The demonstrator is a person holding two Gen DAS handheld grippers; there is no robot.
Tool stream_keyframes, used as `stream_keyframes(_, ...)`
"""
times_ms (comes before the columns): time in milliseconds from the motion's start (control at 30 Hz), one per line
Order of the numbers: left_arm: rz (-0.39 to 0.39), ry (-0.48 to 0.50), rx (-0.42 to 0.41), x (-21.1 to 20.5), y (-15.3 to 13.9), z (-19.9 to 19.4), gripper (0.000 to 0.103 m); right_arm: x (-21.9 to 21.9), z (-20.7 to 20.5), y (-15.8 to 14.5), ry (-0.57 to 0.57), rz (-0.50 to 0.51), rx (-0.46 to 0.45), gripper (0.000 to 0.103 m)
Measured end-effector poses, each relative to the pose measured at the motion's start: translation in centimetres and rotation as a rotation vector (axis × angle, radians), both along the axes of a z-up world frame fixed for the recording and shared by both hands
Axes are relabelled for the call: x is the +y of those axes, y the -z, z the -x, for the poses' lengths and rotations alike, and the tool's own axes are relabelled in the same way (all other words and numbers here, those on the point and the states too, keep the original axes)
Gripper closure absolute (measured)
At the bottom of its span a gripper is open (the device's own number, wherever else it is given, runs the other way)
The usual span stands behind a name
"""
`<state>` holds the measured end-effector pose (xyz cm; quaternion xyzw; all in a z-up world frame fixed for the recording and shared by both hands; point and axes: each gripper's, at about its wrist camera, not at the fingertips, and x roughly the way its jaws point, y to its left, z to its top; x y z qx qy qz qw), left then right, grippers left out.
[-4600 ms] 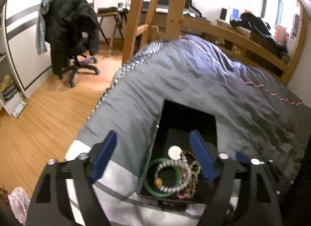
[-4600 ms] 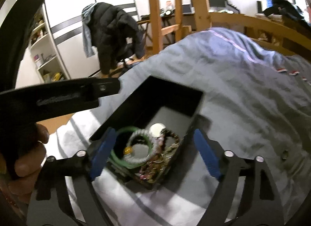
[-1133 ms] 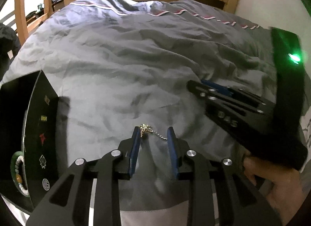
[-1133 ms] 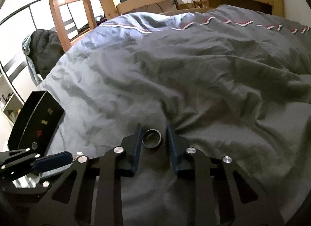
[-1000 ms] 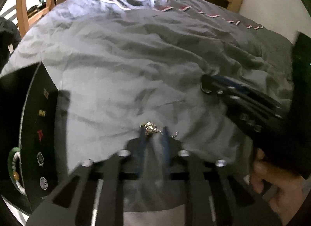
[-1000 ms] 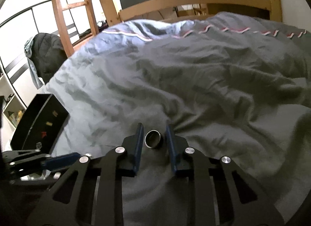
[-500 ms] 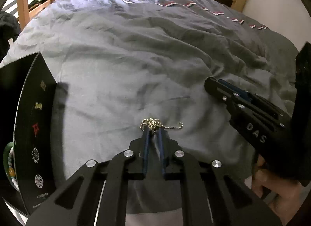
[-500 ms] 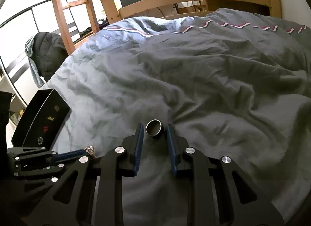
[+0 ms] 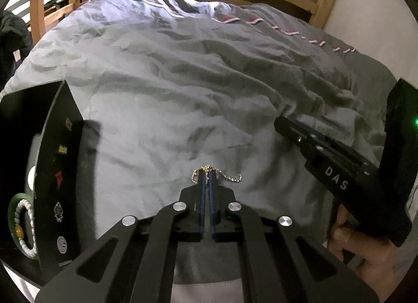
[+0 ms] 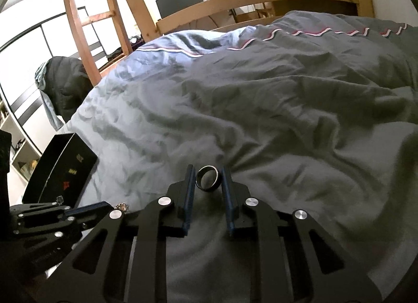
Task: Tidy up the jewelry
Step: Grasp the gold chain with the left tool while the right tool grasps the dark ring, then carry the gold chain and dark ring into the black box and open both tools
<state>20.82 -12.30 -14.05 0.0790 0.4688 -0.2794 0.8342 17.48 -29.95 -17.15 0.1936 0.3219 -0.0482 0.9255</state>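
Lying between right gripper [image 10: 208, 172] pads: ring [image 10: 207, 178].

The only letters that can be read are "DAS", in white capitals on the black side of the right gripper [image 9: 283, 126], at the right of the left wrist view. The black box [image 9: 56, 146] at the left edge of that frame bears a column of small printed emblems on its outer wall: a yellow one, a red one, a white figure and a round white badge. None of their lettering can be made out. In the right wrist view the same emblems are blurred.
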Motion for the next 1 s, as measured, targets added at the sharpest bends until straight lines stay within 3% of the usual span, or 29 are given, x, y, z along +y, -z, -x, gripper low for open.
stream_keyframes(233, 0.009, 0.012, 0.004, -0.4, 0.2, -0.1, 0.100, -0.1, -0.8, 0.7, 0.000, -0.004, 0.053, 0.082)
stream_keyframes(333, -0.011, 0.036, -0.006, -1.2, 0.6, -0.1, 0.086, -0.1, -1.2, 1.2, -0.003, -0.014, 0.072, 0.081)
stream_keyframes(367, -0.017, 0.036, -0.011, -1.5, 0.7, -0.2, 0.072, -0.1, -1.3, 1.2, -0.004, -0.014, 0.072, 0.081)
stream_keyframes(400, -0.022, 0.033, -0.020, -1.6, 0.8, -0.3, 0.070, -0.1, -1.3, 1.3, -0.005, -0.014, 0.071, 0.081)
stream_keyframes(467, -0.020, 0.035, 0.001, -1.7, 1.3, -0.7, 0.072, 0.0, -1.3, 1.3, -0.004, -0.015, 0.071, 0.081)
stream_keyframes(500, -0.019, 0.034, 0.014, -1.7, 1.5, -0.9, 0.087, 0.0, -1.4, 1.3, -0.004, -0.016, 0.072, 0.081)
stream_keyframes(533, -0.024, 0.031, 0.025, -1.6, 1.7, -1.0, 0.092, 0.0, -1.3, 1.3, -0.004, -0.015, 0.072, 0.081)
stream_keyframes(700, 0.001, 0.008, -0.002, -0.8, 0.4, -0.9, 0.093, 0.0, -1.2, 1.2, -0.005, -0.018, 0.064, 0.081)
stream_keyframes(867, 0.084, -0.040, -0.034, 1.5, -2.4, -0.7, 0.093, 0.1, -0.5, 0.5, -0.007, -0.012, 0.019, 0.082)
stream_keyframes(1000, 0.114, -0.063, -0.046, 2.8, -3.7, -0.2, 0.093, 0.4, 0.1, -0.4, -0.007, 0.011, -0.013, 0.088)
